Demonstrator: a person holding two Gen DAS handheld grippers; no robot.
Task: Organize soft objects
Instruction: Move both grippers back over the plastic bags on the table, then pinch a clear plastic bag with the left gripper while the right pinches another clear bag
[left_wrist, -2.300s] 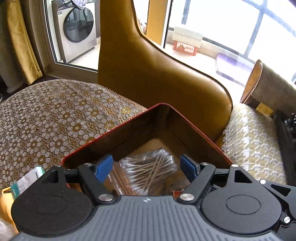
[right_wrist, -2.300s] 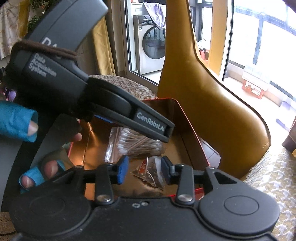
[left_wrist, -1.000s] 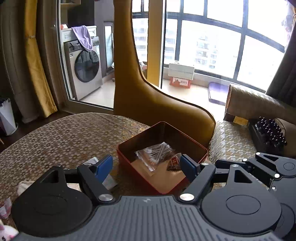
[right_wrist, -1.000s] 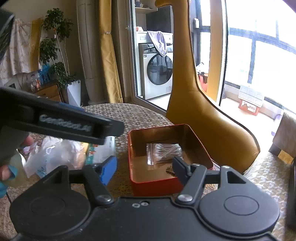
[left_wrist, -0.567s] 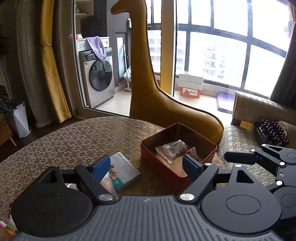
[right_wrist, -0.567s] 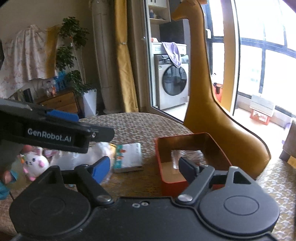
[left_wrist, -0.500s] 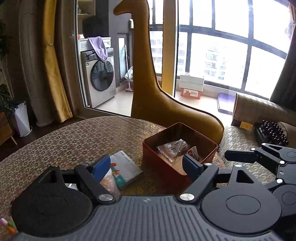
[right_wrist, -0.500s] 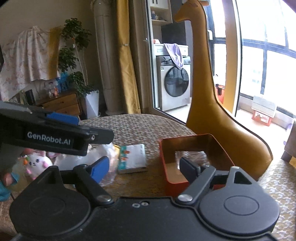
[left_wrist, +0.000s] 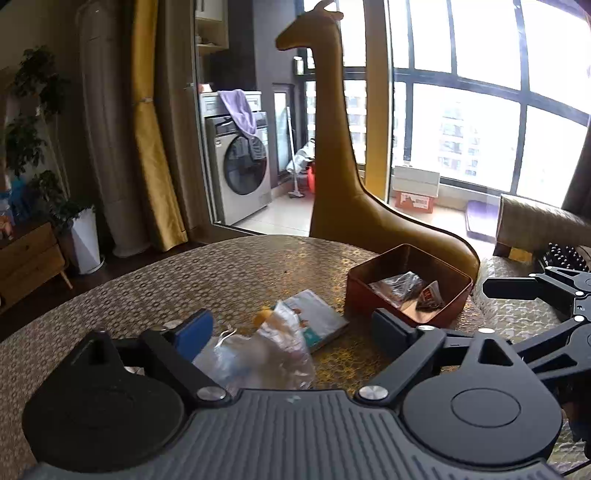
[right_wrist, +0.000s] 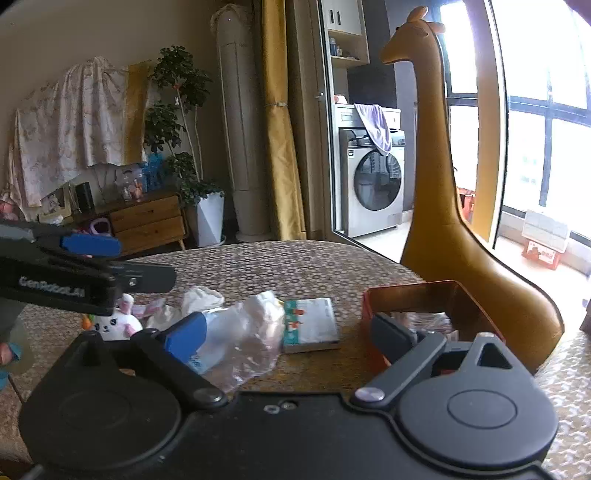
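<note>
A red tin box (left_wrist: 373, 293) (right_wrist: 458, 293) sits on the patterned table and holds a bag of cotton swabs (left_wrist: 397, 286) and a small red sachet (left_wrist: 428, 297). A tissue pack (left_wrist: 317, 319) (right_wrist: 310, 325) lies left of the box. A crumpled clear plastic bag (left_wrist: 258, 350) (right_wrist: 243, 336) lies nearer me. A white plush bunny (right_wrist: 114, 321) and white cloth (right_wrist: 199, 297) lie at the left. My left gripper (left_wrist: 291, 328) is open and empty, above the plastic bag. My right gripper (right_wrist: 288, 328) is open and empty, back from the box.
A tall mustard giraffe figure (left_wrist: 343, 177) (right_wrist: 443, 206) stands behind the table's far edge. A patterned chair seat (left_wrist: 517, 317) is to the right. The left gripper's body (right_wrist: 74, 280) reaches in from the left of the right wrist view.
Both grippers have pulled up and back from the box. The right gripper let go of the red sachet, which now lies in the box. More of the table and loose items came into view.
</note>
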